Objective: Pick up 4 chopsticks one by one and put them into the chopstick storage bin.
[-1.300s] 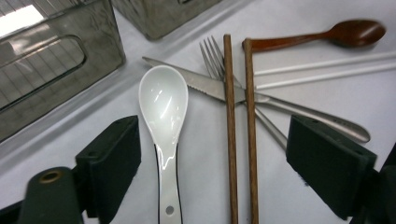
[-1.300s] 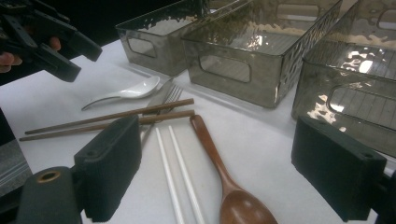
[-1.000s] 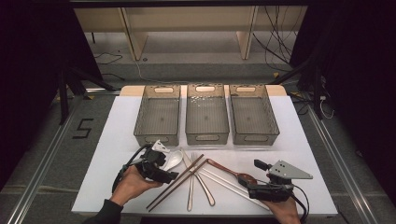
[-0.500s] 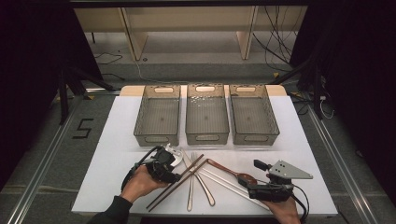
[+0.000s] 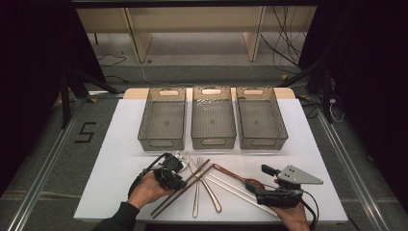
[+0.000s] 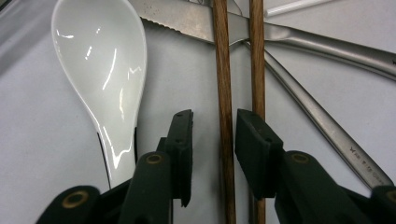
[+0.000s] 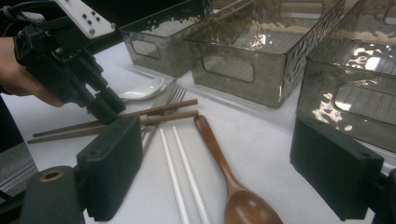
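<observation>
My left gripper [image 5: 179, 184] is low over the cutlery pile. In the left gripper view its jaws [image 6: 214, 130] stand open on either side of one brown wooden chopstick [image 6: 224, 88], with a gap on each side. The second chopstick [image 6: 257, 51] runs behind the right-hand jaw. A white ceramic spoon [image 6: 100, 70] lies just to the left. My right gripper [image 5: 260, 179] rests wide open near the front edge. A wooden spoon [image 7: 217, 149] lies between its jaws, untouched, beside two white chopsticks [image 7: 180, 177].
Three empty smoky plastic bins [image 5: 162, 118] [image 5: 213, 118] [image 5: 261, 118] stand in a row behind the cutlery. A metal knife [image 6: 187, 16] and a fork [image 7: 175, 95] cross under the brown chopsticks [image 5: 185, 183]. The white table [image 5: 120, 144] drops off close behind both hands.
My left gripper has slid right, from beside the white spoon onto the brown chopsticks. The right gripper has stayed put.
</observation>
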